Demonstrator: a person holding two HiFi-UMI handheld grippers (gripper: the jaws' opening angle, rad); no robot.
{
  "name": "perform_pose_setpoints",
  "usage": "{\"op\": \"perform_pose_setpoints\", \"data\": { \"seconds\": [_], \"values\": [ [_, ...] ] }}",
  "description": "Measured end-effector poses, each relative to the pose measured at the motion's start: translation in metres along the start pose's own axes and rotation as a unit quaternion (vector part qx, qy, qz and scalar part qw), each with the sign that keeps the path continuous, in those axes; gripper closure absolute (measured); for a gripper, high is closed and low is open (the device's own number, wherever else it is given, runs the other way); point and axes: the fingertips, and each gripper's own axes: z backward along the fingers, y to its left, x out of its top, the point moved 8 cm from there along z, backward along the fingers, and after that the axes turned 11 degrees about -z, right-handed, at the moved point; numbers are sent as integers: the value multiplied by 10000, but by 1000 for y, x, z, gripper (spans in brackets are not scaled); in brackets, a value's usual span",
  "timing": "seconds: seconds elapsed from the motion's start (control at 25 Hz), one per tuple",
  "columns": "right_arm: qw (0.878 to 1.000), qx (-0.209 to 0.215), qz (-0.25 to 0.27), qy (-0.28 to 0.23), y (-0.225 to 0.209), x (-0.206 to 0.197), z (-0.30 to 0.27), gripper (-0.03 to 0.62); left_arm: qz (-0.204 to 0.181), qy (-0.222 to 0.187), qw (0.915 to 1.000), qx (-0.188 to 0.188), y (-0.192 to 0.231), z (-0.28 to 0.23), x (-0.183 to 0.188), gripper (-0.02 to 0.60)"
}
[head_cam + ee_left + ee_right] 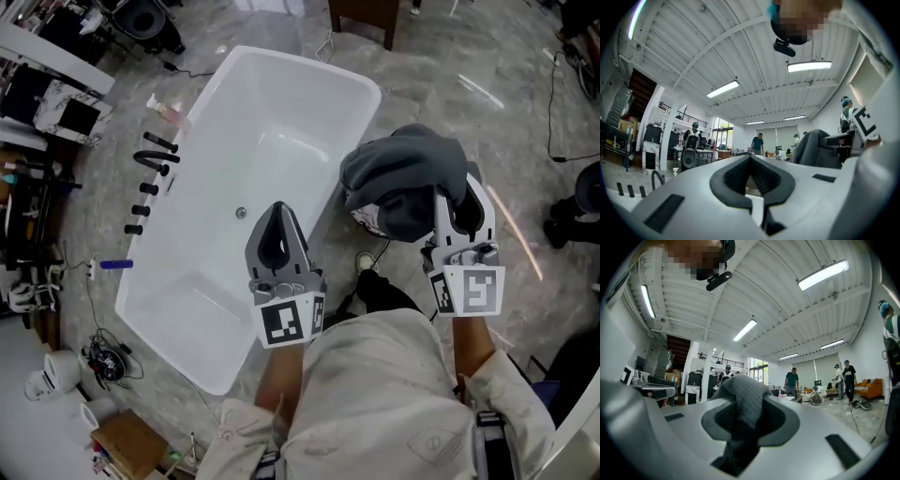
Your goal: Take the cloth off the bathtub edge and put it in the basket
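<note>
The dark grey cloth (405, 175) hangs bunched in the air to the right of the white bathtub (298, 111), clear of its rim. My right gripper (454, 195) is shut on the cloth. In the right gripper view the ribbed grey cloth (740, 391) fills the gap between the jaws and drapes over their tips. My left gripper (278, 212) hovers over the tub's near right edge, its jaws meeting at the tips with nothing in them (751, 158). From the left gripper view the cloth (814, 149) shows off to the right. No basket is in view.
Black tap fittings (155, 161) and a blue item (117, 264) lie on the stone floor left of the tub. A dark wooden piece of furniture (367, 15) stands beyond it. Cables and clutter (108, 361) sit at the lower left. Several people (791, 379) stand far off.
</note>
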Motion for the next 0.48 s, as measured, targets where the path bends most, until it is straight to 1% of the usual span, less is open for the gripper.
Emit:
{"op": "perform_pose_setpoints", "data": {
  "seconds": [0.28, 0.48],
  "values": [
    [9984, -527, 2, 219, -61, -12, -4, 510, 36, -53, 9981, -610, -51, -61, -3, 586],
    [9965, -735, -77, 389, -85, -28, -6, 510, 58, 2, 9964, -842, -70, -81, -10, 586]
  ]
}}
